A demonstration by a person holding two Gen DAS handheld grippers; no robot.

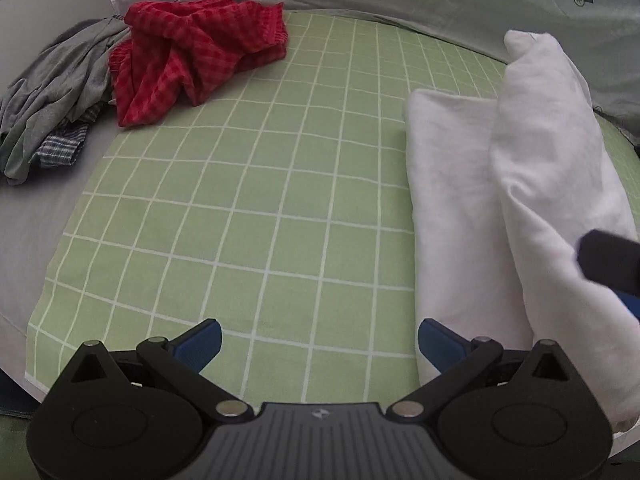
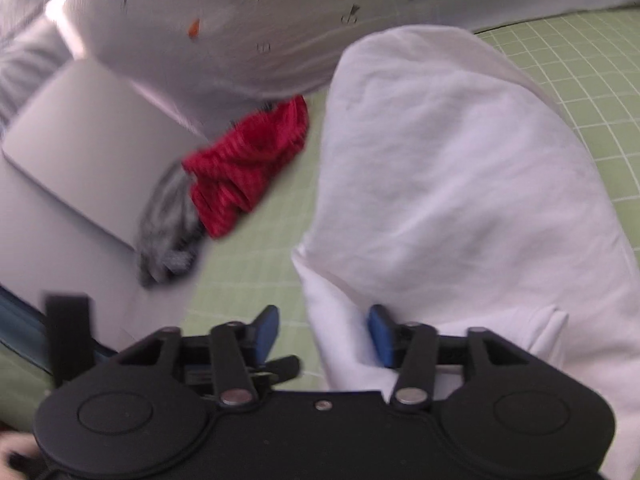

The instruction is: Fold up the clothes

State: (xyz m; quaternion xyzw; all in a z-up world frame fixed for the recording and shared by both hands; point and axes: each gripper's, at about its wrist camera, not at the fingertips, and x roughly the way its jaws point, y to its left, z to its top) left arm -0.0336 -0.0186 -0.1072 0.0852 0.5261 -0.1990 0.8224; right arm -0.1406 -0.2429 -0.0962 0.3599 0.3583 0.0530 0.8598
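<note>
While the green checked sheet [image 1: 260, 208] of the bed spreads bare under the left claw [image 1: 319, 344], the white garment [image 1: 480, 200] lies on its right side, one part lifted over the rest. It looks light, soft and limp, best pinched at a doubled edge. The crumpled red checked garment [image 1: 192, 60] waits far left. The right claw [image 2: 322, 334] stands open against white cloth; the left gapes empty.
</note>
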